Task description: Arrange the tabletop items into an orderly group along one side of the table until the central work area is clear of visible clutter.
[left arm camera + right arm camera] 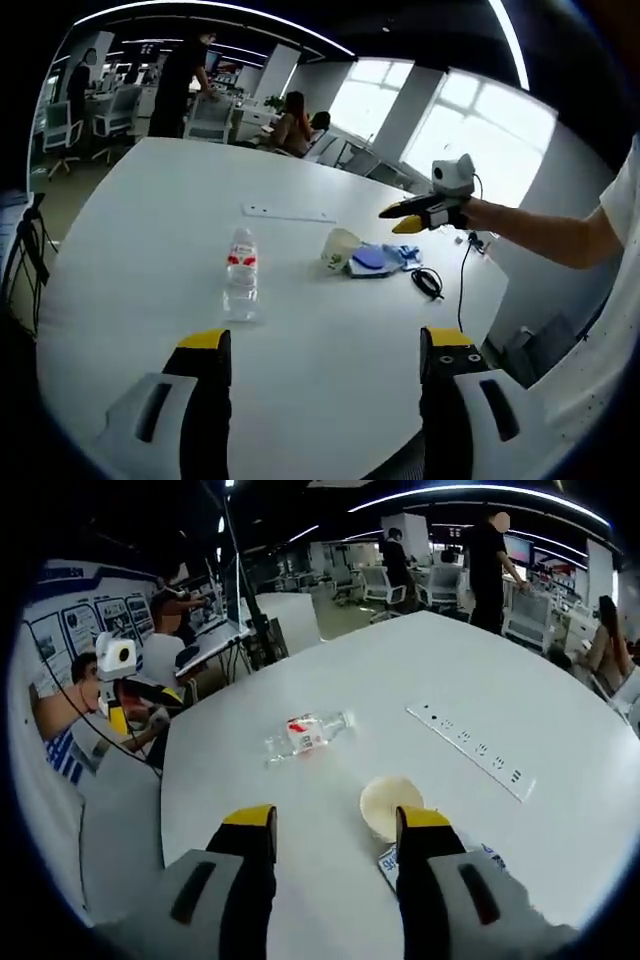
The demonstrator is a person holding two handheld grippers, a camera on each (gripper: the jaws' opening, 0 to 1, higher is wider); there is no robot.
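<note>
A clear water bottle (240, 275) with a red label stands on the white table (150, 230), ahead of my left gripper (325, 352), whose jaws are open and hold nothing. Right of the bottle a paper cup (339, 248) lies on its side against a blue cloth-like bundle (374, 260). My right gripper (408, 217) hovers above that group, held by a person's arm. In the right gripper view, my right gripper (330, 825) is open just above the cup (389, 804), and the bottle (308, 732) lies farther off. The left gripper (140, 705) shows at the table's left edge.
A white power strip (290, 213) (470, 750) lies flat farther across the table. A black cable (428, 283) coils near the right edge. Several people and office chairs (210, 118) stand beyond the far side. A seated person (165, 640) is by the left edge.
</note>
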